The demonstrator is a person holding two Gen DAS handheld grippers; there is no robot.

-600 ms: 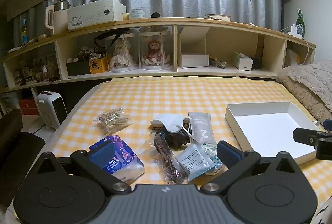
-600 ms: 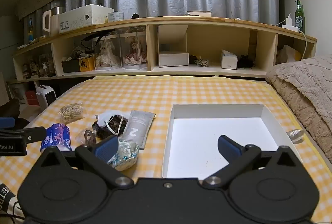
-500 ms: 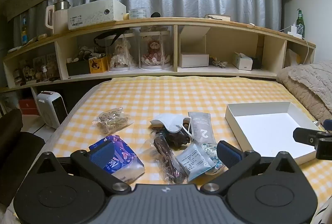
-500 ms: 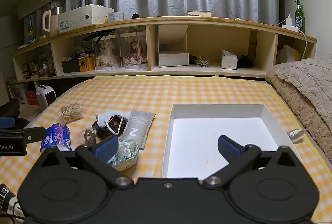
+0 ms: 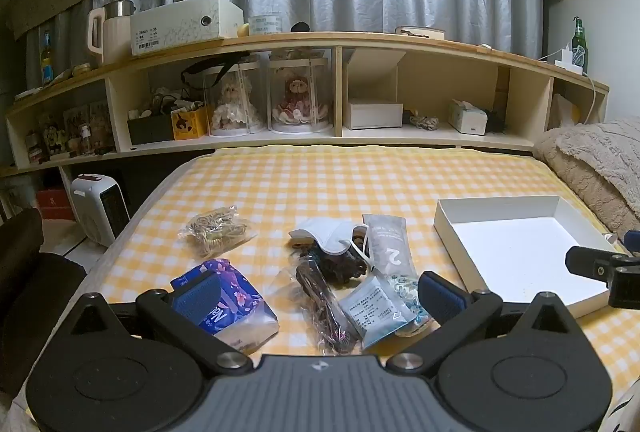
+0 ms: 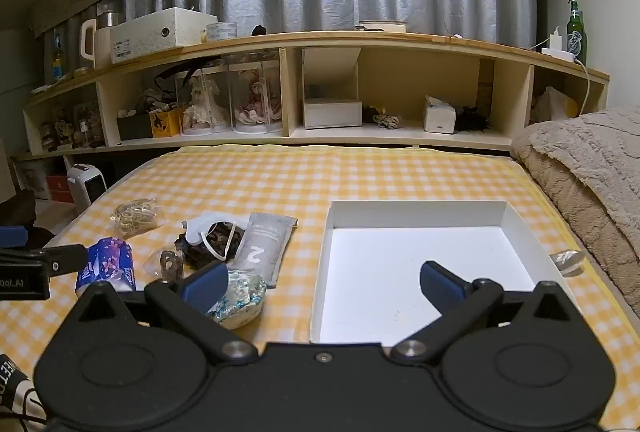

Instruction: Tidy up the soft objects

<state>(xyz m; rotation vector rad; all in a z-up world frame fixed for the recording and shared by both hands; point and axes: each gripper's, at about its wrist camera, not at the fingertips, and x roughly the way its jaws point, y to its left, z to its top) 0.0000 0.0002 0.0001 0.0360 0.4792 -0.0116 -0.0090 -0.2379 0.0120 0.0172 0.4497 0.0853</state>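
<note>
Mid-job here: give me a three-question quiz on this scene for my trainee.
1. True or false: the white tray already holds a soft item.
2. Which lies nearest the tray: A) bag of rubber bands, B) grey pouch marked 2, C) purple tissue pack?
3. Fill in: both the left claw and the right claw are ___ and hold nothing.

Key: 1 false; 2 B; 3 open.

White tray [image 6: 416, 213] interior clear; packets [image 5: 352, 272] crowd sheet left of it, blanket [image 6: 592, 167] right
</note>
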